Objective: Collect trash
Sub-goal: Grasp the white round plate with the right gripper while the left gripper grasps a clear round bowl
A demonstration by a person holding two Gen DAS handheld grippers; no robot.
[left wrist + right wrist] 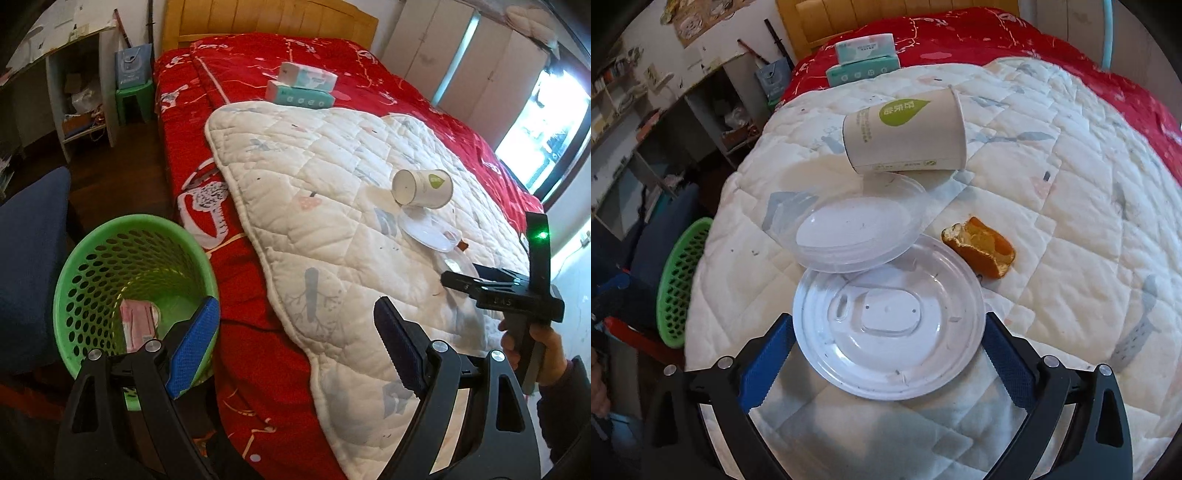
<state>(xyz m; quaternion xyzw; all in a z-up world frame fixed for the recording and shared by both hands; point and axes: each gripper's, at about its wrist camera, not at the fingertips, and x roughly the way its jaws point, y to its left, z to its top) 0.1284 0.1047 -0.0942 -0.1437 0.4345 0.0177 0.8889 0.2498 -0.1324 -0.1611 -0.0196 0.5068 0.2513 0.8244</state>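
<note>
A white paper cup with a green leaf mark lies on its side on the white quilt; it also shows in the left wrist view. A clear plastic bowl leans below the cup. A clear round lid lies flat between the fingers of my open right gripper. An orange peel lies to the right. My left gripper is open and empty by the bed's edge, beside the green basket, which holds a pink wrapper.
Two tissue packs lie stacked on the red bedspread near the wooden headboard. A blue chair stands left of the basket. A shelf unit and a green stool stand by the far wall.
</note>
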